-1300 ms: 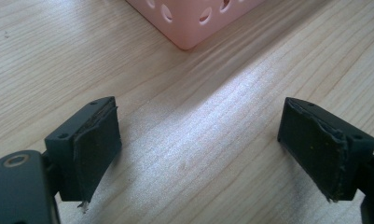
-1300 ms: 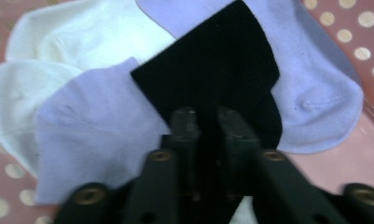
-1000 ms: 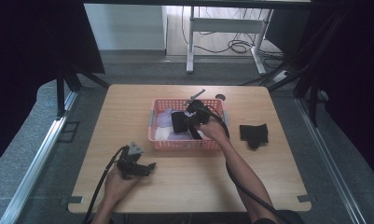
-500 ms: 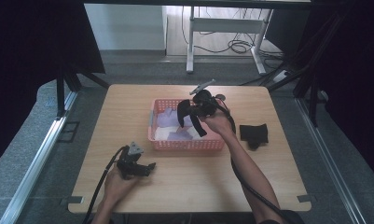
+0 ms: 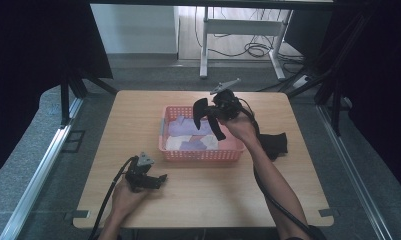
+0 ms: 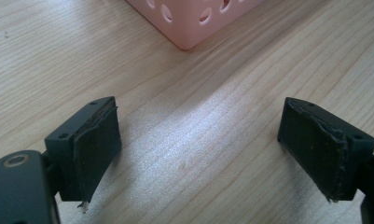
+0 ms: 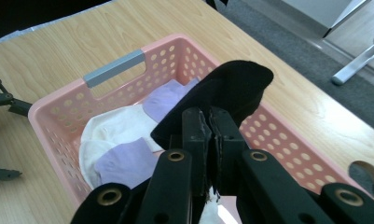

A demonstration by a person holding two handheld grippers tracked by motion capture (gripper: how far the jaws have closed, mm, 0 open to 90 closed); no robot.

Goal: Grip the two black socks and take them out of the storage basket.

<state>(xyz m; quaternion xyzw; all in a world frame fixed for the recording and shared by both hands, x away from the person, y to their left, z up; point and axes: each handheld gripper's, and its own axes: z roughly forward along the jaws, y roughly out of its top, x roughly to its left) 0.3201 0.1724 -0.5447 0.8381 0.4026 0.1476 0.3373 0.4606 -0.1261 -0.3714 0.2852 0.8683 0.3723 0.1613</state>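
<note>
Basket (image 5: 200, 154) holds pale cloths (image 5: 188, 135) — right gripper (image 5: 208, 114) pinching black cloth (image 7: 231, 88) above.

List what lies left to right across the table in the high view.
Left tool → pink basket → black sock held up by the right tool → black cloth on the table.

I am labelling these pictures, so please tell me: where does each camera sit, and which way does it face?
High view: above the person's side, facing forward and down on the table; both forearms show.
Left gripper view: rides the left hand-held gripper, facing the tabletop and the pink basket.
Right gripper view: rides the right hand-held gripper, facing the basket, holding a black sock.
All share the basket.
</note>
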